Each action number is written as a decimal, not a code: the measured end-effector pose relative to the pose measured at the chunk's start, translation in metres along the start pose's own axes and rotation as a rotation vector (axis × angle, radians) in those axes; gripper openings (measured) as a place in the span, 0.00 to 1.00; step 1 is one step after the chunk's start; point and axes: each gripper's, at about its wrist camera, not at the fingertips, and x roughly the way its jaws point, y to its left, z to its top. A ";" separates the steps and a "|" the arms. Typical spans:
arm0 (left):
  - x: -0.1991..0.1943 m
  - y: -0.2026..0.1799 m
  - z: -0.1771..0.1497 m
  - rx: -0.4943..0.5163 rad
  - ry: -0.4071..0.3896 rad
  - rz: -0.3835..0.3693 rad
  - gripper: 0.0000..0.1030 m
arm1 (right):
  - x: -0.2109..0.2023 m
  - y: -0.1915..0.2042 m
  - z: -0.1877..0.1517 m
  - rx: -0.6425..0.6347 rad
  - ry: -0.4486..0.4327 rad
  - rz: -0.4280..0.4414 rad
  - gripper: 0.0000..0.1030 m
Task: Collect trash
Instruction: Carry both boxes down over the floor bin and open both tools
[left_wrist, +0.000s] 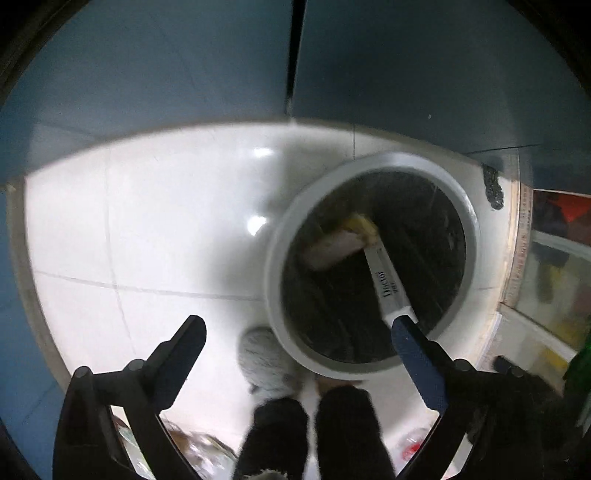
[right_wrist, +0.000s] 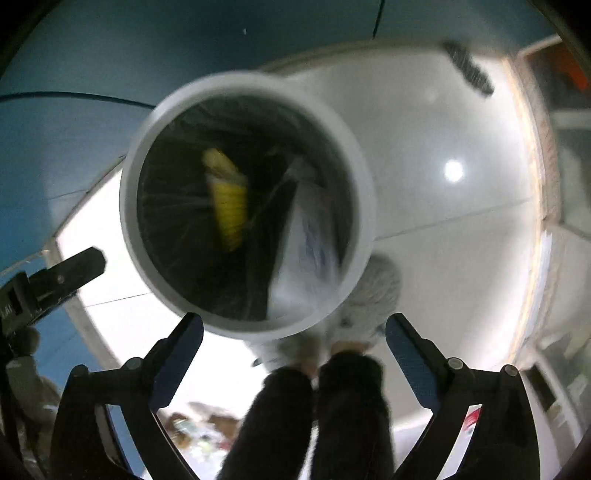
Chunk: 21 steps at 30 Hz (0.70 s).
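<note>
Left wrist view: left gripper (left_wrist: 299, 339) is hanging over a white tiled floor (left_wrist: 147, 221), jaws spread wide and gripping nothing
Bin: a round white-rimmed bin (left_wrist: 373, 266) with a dark liner is sitting at 3 o'clock from frame centre, its rim passing behind the right finger
Trash: a long white box (left_wrist: 388, 280) printed "Doctor" is leaning inside the bin, beside a yellow piece (left_wrist: 360, 225) and a pale wrapper (left_wrist: 332, 247)
Right wrist view: right gripper (right_wrist: 293, 345) is standing open and empty, the bin (right_wrist: 243, 206) filling the frame toward 11 o'clock
Inside: a yellow wrapper (right_wrist: 227, 199) and a blurred white bag (right_wrist: 306, 258) are lying in the liner
Legs: dark trouser legs (right_wrist: 314, 417) and grey slippers (right_wrist: 373, 291) are showing at 6 o'clock
Other gripper: the left gripper (right_wrist: 55, 280) is showing at 9 o'clock
</note>
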 end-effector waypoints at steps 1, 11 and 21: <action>-0.007 0.002 -0.004 0.012 -0.028 0.017 1.00 | -0.005 0.001 -0.002 -0.008 -0.016 -0.020 1.00; -0.087 -0.007 -0.051 0.072 -0.128 0.132 1.00 | -0.059 0.026 -0.037 -0.017 -0.127 -0.079 1.00; -0.225 -0.023 -0.118 0.098 -0.191 0.106 1.00 | -0.211 0.029 -0.109 -0.040 -0.254 -0.064 1.00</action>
